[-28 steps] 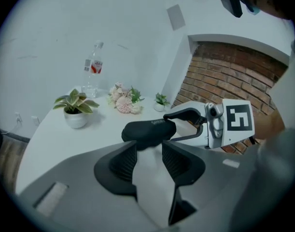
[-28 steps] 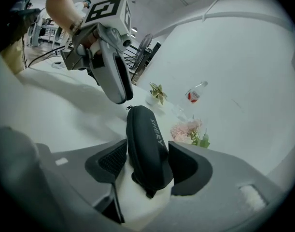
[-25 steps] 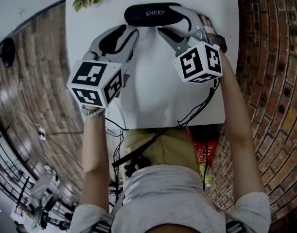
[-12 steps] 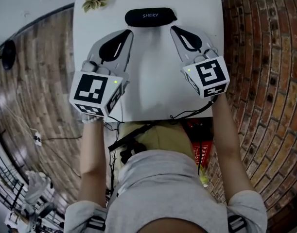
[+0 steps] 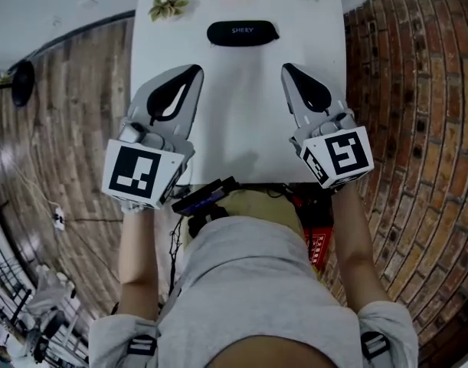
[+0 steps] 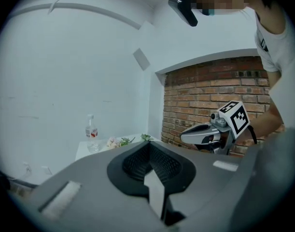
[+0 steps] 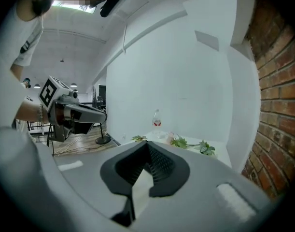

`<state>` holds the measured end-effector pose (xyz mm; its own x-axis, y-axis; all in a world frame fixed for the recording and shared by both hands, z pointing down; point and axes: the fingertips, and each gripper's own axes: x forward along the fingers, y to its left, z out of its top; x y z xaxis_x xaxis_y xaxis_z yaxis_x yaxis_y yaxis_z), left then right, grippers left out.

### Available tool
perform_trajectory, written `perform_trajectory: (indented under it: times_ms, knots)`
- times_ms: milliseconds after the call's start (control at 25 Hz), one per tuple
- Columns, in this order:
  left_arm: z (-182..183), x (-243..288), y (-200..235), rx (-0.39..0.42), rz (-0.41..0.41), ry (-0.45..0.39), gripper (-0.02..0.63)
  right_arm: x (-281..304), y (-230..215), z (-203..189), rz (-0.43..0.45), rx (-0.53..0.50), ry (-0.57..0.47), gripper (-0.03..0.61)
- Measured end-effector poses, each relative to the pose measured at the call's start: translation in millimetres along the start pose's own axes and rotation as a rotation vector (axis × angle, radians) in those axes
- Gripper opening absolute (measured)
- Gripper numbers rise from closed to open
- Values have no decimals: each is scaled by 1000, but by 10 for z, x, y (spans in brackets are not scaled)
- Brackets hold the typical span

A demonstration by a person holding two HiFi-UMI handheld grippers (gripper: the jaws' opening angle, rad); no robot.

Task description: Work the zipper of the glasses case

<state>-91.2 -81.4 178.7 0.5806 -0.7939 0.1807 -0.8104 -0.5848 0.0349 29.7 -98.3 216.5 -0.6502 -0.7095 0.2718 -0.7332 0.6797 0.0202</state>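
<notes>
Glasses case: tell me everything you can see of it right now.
The glasses case is a black, rounded oblong with small white lettering on top; its zipper can't be made out. It lies flat, crosswise, at the far end of the white table, near plant sprigs. Only the table touches it.

L gripper (image 5: 192, 72), jaws shut, empty, R gripper (image 5: 289, 69) likewise, side by side, apart, both pointing fwd

Black glasses case (image 5: 242, 33) lies flat, crosswise, on table's far end.
</notes>
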Motion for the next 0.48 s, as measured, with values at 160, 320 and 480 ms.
perform_trajectory:
  times_ms: [160, 320, 480]
  knots:
    - [115, -173, -26, 25, 13, -18, 12, -169, 88, 132, -19, -12, -22, 2]
    - [177, -282, 8, 55, 53, -20, 13, -267, 147, 219, -46, -12, -45, 2]
    - [151, -366, 16, 42, 68, -22, 13, -341, 237, 243, -55, -1, -50, 2]
